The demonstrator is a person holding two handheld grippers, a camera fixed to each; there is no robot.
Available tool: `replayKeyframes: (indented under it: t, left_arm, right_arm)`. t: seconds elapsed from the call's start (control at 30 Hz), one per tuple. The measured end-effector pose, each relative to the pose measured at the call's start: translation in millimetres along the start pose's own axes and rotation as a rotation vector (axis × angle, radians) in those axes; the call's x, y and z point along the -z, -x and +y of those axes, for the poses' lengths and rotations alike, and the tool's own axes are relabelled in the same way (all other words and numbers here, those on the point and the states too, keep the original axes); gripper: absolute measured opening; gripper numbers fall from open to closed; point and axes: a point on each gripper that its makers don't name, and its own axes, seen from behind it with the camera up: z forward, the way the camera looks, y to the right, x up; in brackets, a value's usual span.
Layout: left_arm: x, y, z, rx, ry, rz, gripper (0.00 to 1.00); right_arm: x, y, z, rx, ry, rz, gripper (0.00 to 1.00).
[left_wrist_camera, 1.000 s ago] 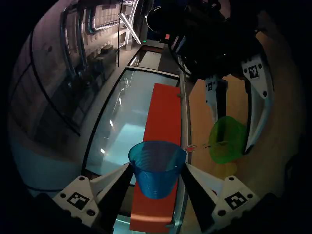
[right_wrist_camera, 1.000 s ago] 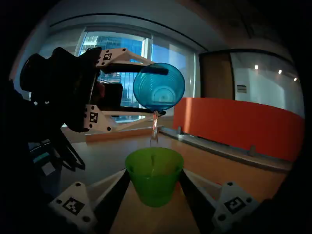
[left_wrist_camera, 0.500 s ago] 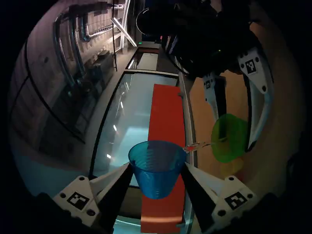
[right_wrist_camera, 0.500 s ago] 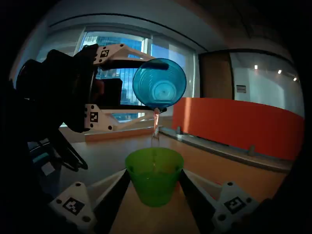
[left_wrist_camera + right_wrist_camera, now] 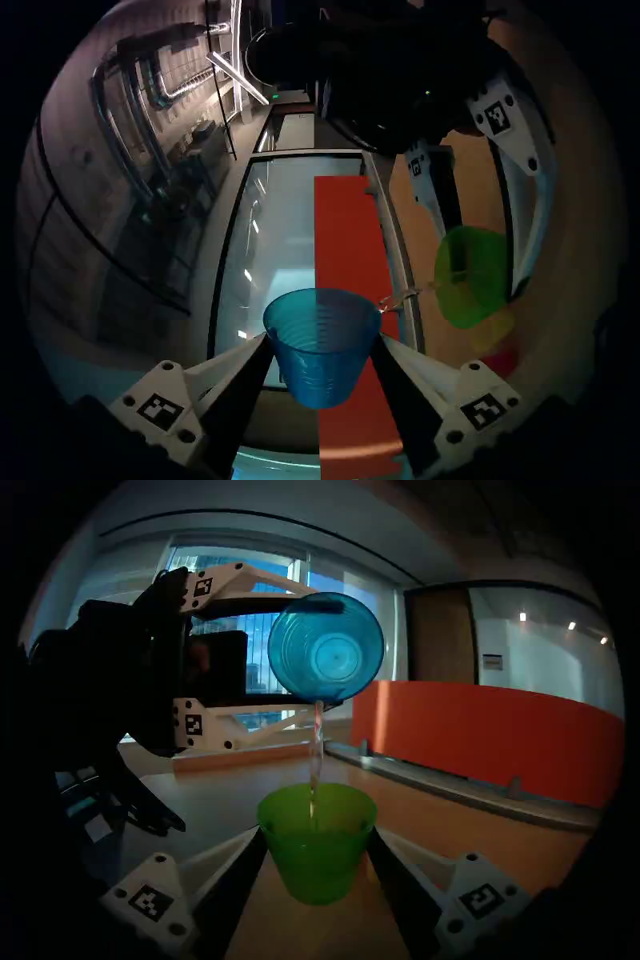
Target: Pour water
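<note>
"Well, starting at the left, what's that dark shape over the table (image 5: 204, 800)?"

"That's the body of the left gripper (image 5: 322, 342), turned on its side. Its two white fingers are clamped on the blue cup (image 5: 326, 646), one above it and one below. The cup is tipped right over, so its mouth faces the other gripper."

"And the water?"

"A thin stream (image 5: 315, 756) runs off the blue cup's lower rim. It drops straight into the green cup (image 5: 316, 864) directly underneath."

"Who's got the green one?"

"The right gripper (image 5: 318, 836). Both its fingers press on the cup's sides and hold it upright, just above the wooden tabletop. I can't tell how full it is."

"What's further right?"

"An orange wall panel (image 5: 496, 736) runs along behind a low rail, with a glass partition above it."
</note>
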Motion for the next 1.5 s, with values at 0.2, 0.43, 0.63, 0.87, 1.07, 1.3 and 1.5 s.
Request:
replayKeyframes:
  t: [0.2, 0.43, 0.63, 0.87, 1.07, 1.3, 1.5]
  left_arm:
    - [-2.0, -4, -0.3, -0.024, -0.007, 0.009, 0.83]
    - [-2.5, -5, -2.4, -0.018, -0.011, 0.011, 0.83]
    - [-1.6, -5, -1.1, -0.016, -0.011, 0.012, 0.83]
    - [-0.9, -4, -1.8, 0.002, -0.011, 0.013, 0.83]
    - [-0.7, 0, 0.4, 0.075, -0.002, 0.014, 0.83]
    - [-5.4, 13, 4.0, 0.235, 0.010, 0.001, 0.83]
    - [-9.6, 25, 7.5, 0.391, 0.016, -0.018, 0.83]
  right_arm:
    - [-0.7, 0, 0, -0.001, 0.000, 0.002, 0.87]
    - [-1.5, -1, 0, 0.000, -0.002, 0.004, 0.87]
    - [-0.6, -2, -1, 0.002, -0.003, 0.003, 0.87]
    - [0.5, -2, 0, 0.004, -0.001, 0.003, 0.87]
    - [2.5, -4, 0, 0.005, 0.001, 0.007, 0.87]
    - [7.4, -2, 2, 0.003, 0.009, 0.007, 0.87]
    - [10.4, -1, 5, -0.001, 0.013, 0.006, 0.87]
